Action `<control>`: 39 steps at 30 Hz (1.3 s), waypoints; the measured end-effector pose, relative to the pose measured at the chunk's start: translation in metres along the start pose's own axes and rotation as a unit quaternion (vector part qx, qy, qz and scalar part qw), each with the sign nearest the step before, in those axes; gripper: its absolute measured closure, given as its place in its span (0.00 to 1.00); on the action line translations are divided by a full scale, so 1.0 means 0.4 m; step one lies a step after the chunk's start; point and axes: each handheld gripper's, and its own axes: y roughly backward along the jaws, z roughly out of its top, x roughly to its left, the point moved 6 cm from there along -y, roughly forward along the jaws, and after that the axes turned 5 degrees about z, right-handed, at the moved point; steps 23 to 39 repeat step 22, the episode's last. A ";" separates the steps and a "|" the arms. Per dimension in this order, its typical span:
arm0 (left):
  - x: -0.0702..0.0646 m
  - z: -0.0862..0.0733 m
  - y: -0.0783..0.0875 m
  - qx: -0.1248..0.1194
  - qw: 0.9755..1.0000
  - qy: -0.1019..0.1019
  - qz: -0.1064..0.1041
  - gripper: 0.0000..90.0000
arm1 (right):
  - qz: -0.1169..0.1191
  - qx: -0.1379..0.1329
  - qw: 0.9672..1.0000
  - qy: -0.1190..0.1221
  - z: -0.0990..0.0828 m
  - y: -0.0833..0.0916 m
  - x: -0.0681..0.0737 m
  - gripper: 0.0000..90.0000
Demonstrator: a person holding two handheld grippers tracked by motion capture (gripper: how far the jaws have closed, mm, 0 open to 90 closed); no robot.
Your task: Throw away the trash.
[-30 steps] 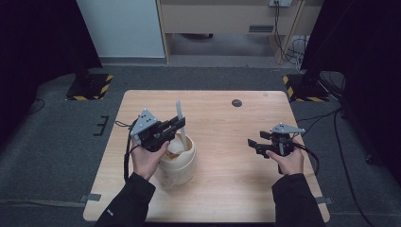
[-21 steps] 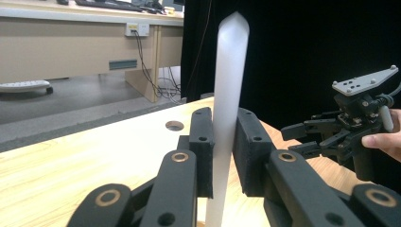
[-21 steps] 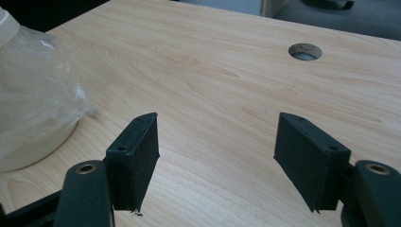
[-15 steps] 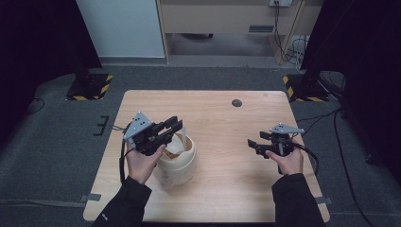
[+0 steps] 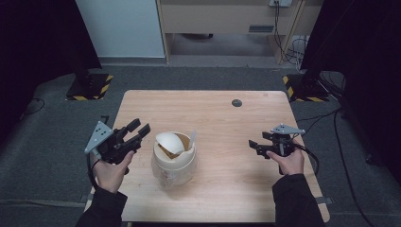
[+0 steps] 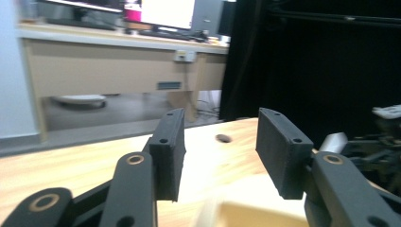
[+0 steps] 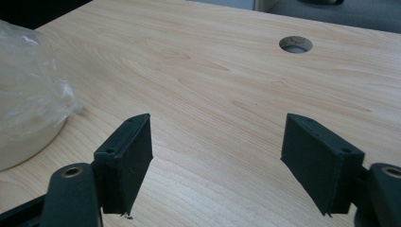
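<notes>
Left claw: off to the near-left of the jar, jaws parted with nothing between them. They have just been opening, and the left gripper view confirms an empty gap with only the surface beyond.
Right claw: hovering low over bare wood, jaws spread wide and holding nothing; the right gripper view looks straight down that gap.
Jar: a pale, plastic-wrapped container standing upright just to the right of the left claw, well apart from the right one. Its crinkled edge sits at the far left in the right gripper view.
Contents: a white rounded piece leans tilted in the jar's mouth, and a thin pale stick pokes up at the rim on the right claw's side (spoon or scoop, I can't say which).
Surface: light wood, with a round cable hole far beyond both claws.
Done so far: my read is that the drop into the jar is finished, since the pieces rest inside and no claw touches them.
Left to do: possibly seating that tilted piece flat, because it looks loose rather than settled.
Risk: the jar is light-looking, so a nudge from the nearby left claw could shift it.
</notes>
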 end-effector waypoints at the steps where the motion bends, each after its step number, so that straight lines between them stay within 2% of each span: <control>1: 0.018 -0.013 0.005 0.006 1.000 0.000 0.010 0.56 | -0.002 0.003 1.000 -0.001 -0.003 -0.001 -0.002 0.27; 4: 0.069 -0.062 0.014 0.033 0.999 0.004 0.037 0.52 | -0.007 0.006 1.000 -0.002 -0.010 -0.003 -0.009 0.24; 7: 0.109 -0.117 0.017 0.072 0.996 0.005 0.057 0.45 | -0.013 0.011 1.000 -0.005 -0.018 -0.004 -0.017 0.22; 9: 0.141 -0.167 0.020 0.110 0.991 0.004 0.073 0.38 | -0.018 0.018 1.000 -0.005 -0.027 -0.007 -0.024 0.21; 10: 0.152 -0.184 0.022 0.121 0.989 0.002 0.080 0.36 | -0.021 0.022 1.000 -0.006 -0.032 -0.008 -0.028 0.20; 11: 0.167 -0.206 0.025 0.137 0.986 0.000 0.090 0.33 | -0.023 0.026 0.999 -0.006 -0.037 -0.009 -0.032 0.19; 15: 0.220 -0.285 0.030 0.196 0.972 -0.016 0.129 0.24 | -0.036 0.044 0.998 -0.014 -0.068 -0.015 -0.054 0.18; 18: 0.232 -0.333 0.029 0.233 0.963 -0.012 0.134 0.19 | -0.049 0.061 0.997 -0.020 -0.094 -0.016 -0.073 0.16; 20: 0.238 -0.360 0.027 0.255 0.957 -0.019 0.136 0.18 | -0.061 0.077 0.995 -0.022 -0.114 -0.018 -0.086 0.16; 21: 0.242 -0.374 0.026 0.269 0.953 -0.024 0.137 0.18 | -0.064 0.085 0.994 -0.024 -0.121 -0.018 -0.090 0.15; 22: 0.243 -0.386 0.024 0.279 0.950 -0.027 0.138 0.18 | -0.068 0.093 0.993 -0.023 -0.130 -0.019 -0.095 0.15; 39: 0.243 -0.386 0.024 0.279 0.950 -0.027 0.138 0.18 | -0.068 0.093 0.993 -0.023 -0.130 -0.019 -0.095 0.15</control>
